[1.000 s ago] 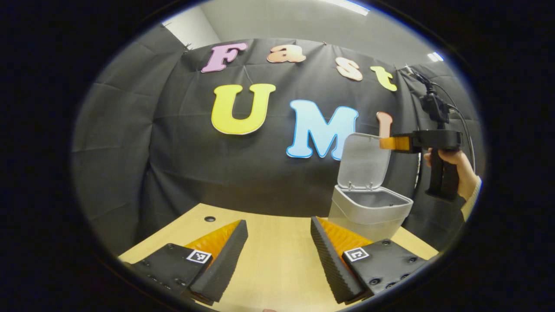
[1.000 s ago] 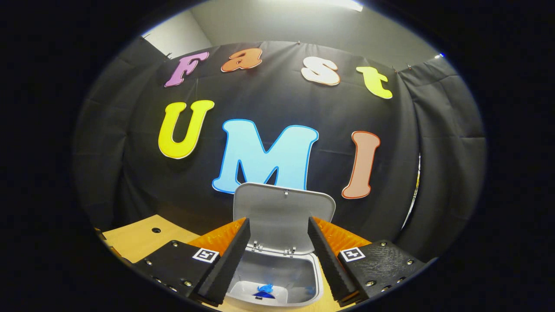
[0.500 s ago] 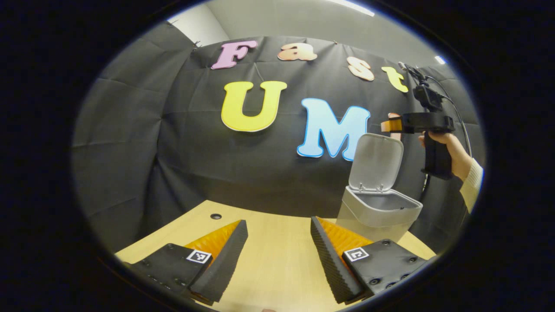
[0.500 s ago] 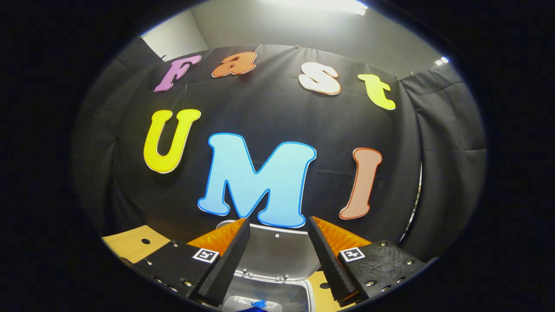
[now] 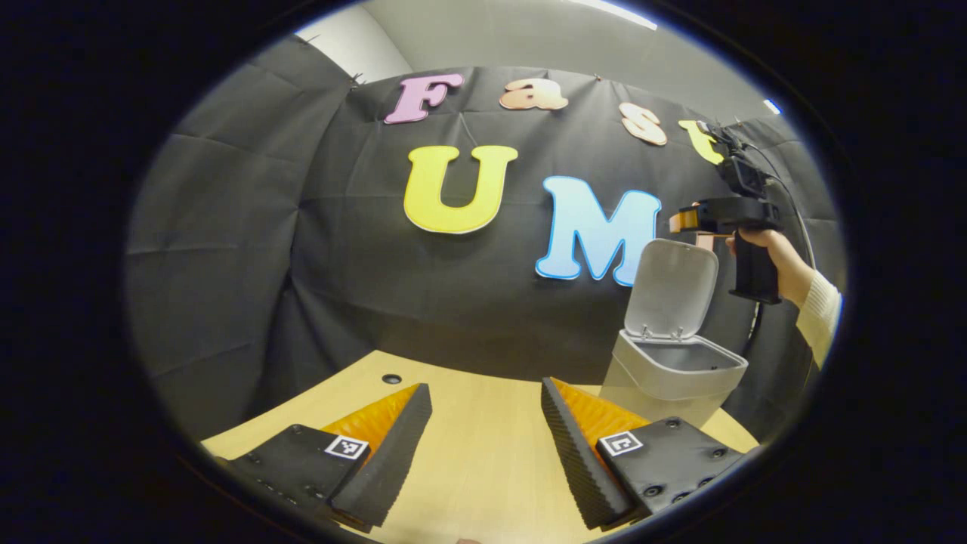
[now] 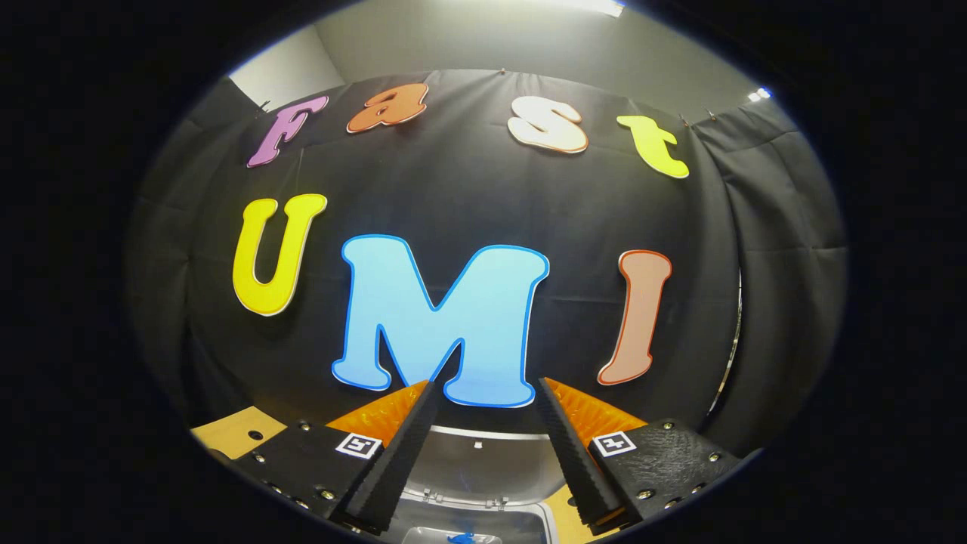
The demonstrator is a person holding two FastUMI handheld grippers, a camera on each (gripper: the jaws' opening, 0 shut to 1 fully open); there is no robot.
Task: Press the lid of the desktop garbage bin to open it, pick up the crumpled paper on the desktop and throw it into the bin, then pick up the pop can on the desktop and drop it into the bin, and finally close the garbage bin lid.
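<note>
On desk: bin (image 5: 672, 374) upright, lid (image 5: 671, 291) raised | right gripper (image 6: 483, 389) above, fingers apart | left gripper (image 5: 483, 393) spread wide, empty

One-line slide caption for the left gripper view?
Open left tongs over the wooden desktop; right tongs above the grey plastic bin's raised lid.

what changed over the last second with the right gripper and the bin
The right gripper rose from in front of the upright lid to above its top edge, fingers open and empty. In its own view the bin slid down toward the bottom edge. The lid stayed open, and the left gripper stayed open over the table.
</note>
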